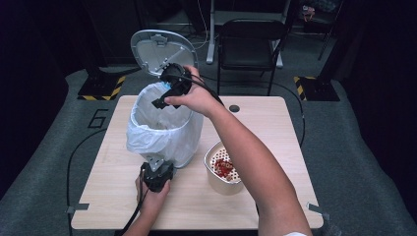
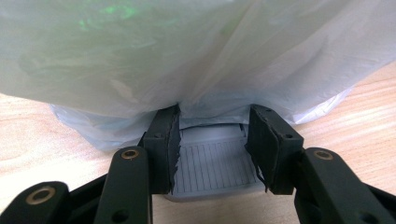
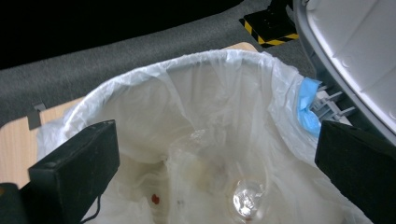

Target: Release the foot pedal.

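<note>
A small grey pedal bin lined with a white plastic bag stands on the wooden table, its lid tipped up and back. At the bin's near foot, my left gripper is shut on the grey ribbed pedal, which sits between its jaws under the hanging bag. My right gripper hovers over the bin's far rim, open, with nothing between its jaws. Below it, inside the liner, lie crumpled clear plastic and a small red bit.
A perforated metal bowl holding red pieces stands just right of the bin. A blue tab sits at the bin's hinge. The table has bare wood at right. A black chair stands behind it.
</note>
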Available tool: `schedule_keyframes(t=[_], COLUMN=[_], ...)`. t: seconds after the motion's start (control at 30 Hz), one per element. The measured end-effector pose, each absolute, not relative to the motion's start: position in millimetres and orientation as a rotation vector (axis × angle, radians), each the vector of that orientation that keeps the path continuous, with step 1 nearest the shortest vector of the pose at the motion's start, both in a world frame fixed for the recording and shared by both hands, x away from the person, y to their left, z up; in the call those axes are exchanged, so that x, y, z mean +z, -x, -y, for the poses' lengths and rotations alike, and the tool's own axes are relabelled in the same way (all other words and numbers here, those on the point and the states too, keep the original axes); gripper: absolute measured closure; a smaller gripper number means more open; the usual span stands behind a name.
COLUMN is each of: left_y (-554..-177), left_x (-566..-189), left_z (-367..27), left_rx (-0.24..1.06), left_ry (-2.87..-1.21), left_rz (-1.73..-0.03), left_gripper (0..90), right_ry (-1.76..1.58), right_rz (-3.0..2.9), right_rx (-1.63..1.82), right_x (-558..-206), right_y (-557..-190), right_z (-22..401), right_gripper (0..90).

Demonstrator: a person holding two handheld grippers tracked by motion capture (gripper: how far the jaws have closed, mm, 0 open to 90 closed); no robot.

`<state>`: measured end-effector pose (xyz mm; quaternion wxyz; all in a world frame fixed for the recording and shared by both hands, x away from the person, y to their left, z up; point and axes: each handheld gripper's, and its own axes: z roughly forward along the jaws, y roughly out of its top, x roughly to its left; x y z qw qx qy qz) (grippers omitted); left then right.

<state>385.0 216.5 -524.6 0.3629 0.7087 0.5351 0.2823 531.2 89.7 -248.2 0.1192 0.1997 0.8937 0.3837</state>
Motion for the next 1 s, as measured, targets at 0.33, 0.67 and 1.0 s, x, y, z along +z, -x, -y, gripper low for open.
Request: schedule_keyframes(t=[0.33, 0.67, 1.0], left_y=[-385, -386, -384], left_x=[-525, -526, -520], left_z=[-217, -214, -221], left_rx=[0.726, 0.717, 0.685], left_ry=[-1.825, -1.757, -1.78], left_rz=[-1.378, -1.382, -1.375], left_gripper=[54.1, 54.0, 48.4], right_ry=[-0.546, -0.532, -0.515], right_rz=[-2.634, -2.672, -2.668], right_rx=[1.112, 1.138, 1.138], right_x=[-247, -243, -246], right_y=[-523, -511, -493], right_z=[-87, -57, -2], right_gripper=[1.7, 19.4, 23.7])
